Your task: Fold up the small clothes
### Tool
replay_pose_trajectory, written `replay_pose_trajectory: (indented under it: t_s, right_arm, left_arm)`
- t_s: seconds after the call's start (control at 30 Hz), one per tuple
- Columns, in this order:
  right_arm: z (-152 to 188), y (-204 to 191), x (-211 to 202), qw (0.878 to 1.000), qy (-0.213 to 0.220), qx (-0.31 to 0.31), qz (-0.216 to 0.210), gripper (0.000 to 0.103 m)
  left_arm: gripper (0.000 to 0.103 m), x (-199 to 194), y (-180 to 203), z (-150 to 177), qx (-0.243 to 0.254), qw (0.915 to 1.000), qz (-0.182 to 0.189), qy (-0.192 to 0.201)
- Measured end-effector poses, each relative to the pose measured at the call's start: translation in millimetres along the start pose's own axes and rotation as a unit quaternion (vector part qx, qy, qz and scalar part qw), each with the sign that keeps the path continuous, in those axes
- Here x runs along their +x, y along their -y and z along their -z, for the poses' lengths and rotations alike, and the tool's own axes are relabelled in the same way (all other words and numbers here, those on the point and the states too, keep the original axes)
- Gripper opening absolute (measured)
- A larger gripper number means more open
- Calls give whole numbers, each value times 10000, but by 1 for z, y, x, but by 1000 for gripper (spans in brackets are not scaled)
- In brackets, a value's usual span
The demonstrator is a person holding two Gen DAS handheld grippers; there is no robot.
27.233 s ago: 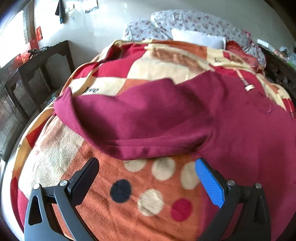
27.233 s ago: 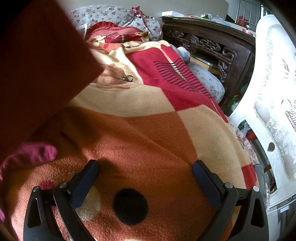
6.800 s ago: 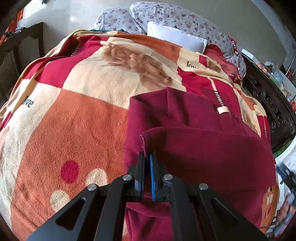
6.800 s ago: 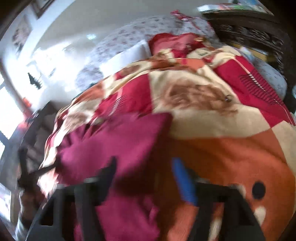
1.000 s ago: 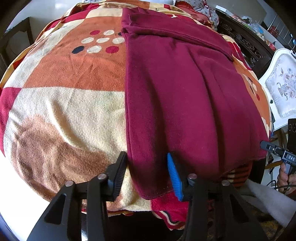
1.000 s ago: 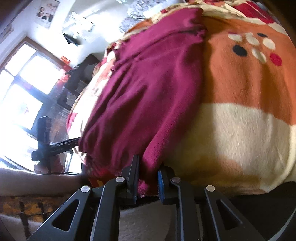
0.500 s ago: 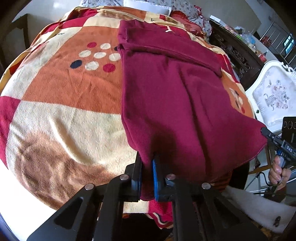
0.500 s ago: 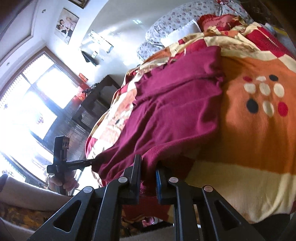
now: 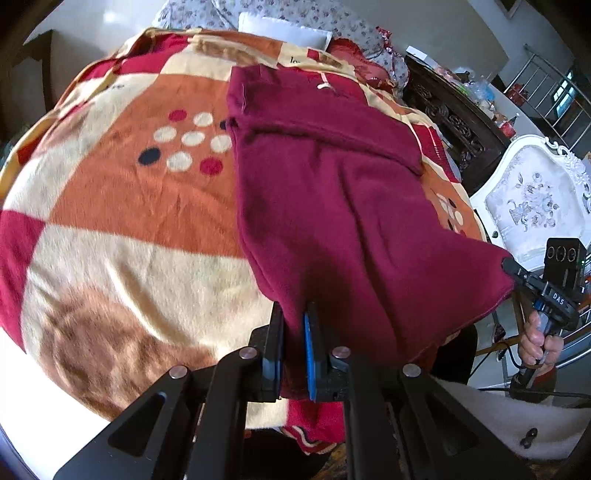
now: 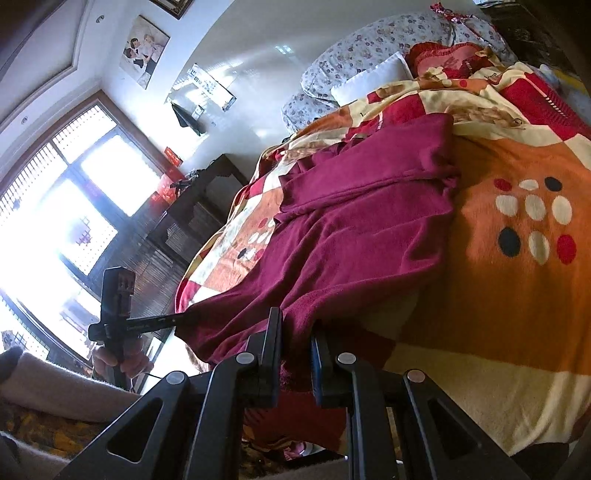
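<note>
A dark red fleece garment [image 9: 332,184] lies lengthwise on the patterned bed blanket [image 9: 122,221], its far end folded over itself. My left gripper [image 9: 293,332] is shut on the near left corner of its hem and holds it off the bed. My right gripper [image 10: 295,343] is shut on the other near corner, also lifted. The garment [image 10: 354,236] sags between the two corners. Each gripper shows in the other's view, the right one [image 9: 517,275] and the left one [image 10: 177,319].
Floral pillows [image 9: 280,14] and a white pillow [image 9: 284,31] lie at the head of the bed. A dark carved wooden cabinet [image 9: 454,122] and a white ornate chair [image 9: 532,206] stand on the right side. A dark desk [image 10: 192,214] stands under the bright window.
My left gripper closed on the near left hem corner within the last second. Both grippers have lifted the near hem off the bed and carried it toward the far end.
</note>
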State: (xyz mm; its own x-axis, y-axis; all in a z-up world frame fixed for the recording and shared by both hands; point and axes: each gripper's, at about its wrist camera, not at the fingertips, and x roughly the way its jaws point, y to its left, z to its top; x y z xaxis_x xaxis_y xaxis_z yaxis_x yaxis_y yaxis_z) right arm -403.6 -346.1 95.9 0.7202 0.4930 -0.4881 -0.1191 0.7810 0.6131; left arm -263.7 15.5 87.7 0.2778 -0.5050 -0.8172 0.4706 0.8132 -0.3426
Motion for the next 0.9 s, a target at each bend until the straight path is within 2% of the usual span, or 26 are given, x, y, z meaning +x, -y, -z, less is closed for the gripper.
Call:
replay_pose_trajectory:
  t_s: [0.3,0.57,0.9]
  right_arm:
    - [-24,5,4,9998,187,-17,37,14]
    - [-73,8,18,9985,440,-199,247,14]
    - [-114,26,48,9974,438,-72,569,14]
  left_arm:
    - [9,4,1,-23,11,9998,-108,165]
    - [9,6,5,-78,146,9971,-406,622]
    - [9,30,0,-134,224,9940,-710,795]
